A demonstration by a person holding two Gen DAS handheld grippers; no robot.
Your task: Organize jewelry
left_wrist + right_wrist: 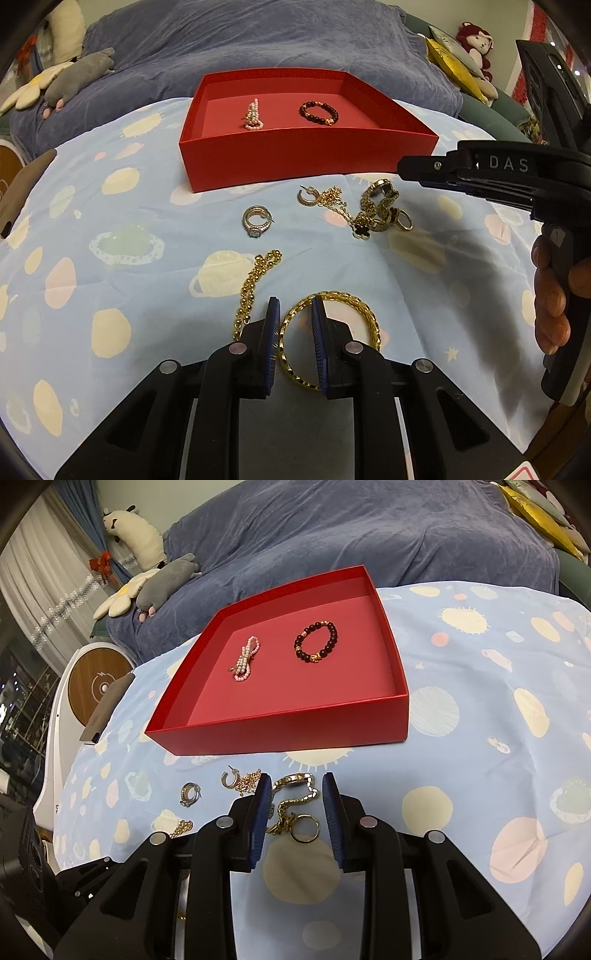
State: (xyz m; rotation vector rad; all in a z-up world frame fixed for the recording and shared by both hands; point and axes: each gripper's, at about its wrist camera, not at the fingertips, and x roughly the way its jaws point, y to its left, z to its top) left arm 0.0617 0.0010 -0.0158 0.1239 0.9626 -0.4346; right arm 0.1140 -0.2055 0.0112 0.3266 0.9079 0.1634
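Note:
A red box (306,158) (280,727) holds a pink pearl bracelet (253,116) (244,659) and a dark bead bracelet (318,112) (316,642). On the cloth lie a gold bangle (369,319), a gold bead chain (255,280), silver rings (256,219) (190,793), a gold hoop earring (307,195) (231,778) and a tangle of gold watch, chain and ring (380,210) (295,812). My left gripper (294,308) is open, its jaws astride the bangle's left rim. My right gripper (294,788) is open over the tangle; it shows in the left wrist view (498,173).
The planet-print blue cloth (480,738) covers the table. A blue-covered sofa (258,44) with plush toys (77,75) stands behind. A white device with a wooden disc (98,686) stands off the table's left edge.

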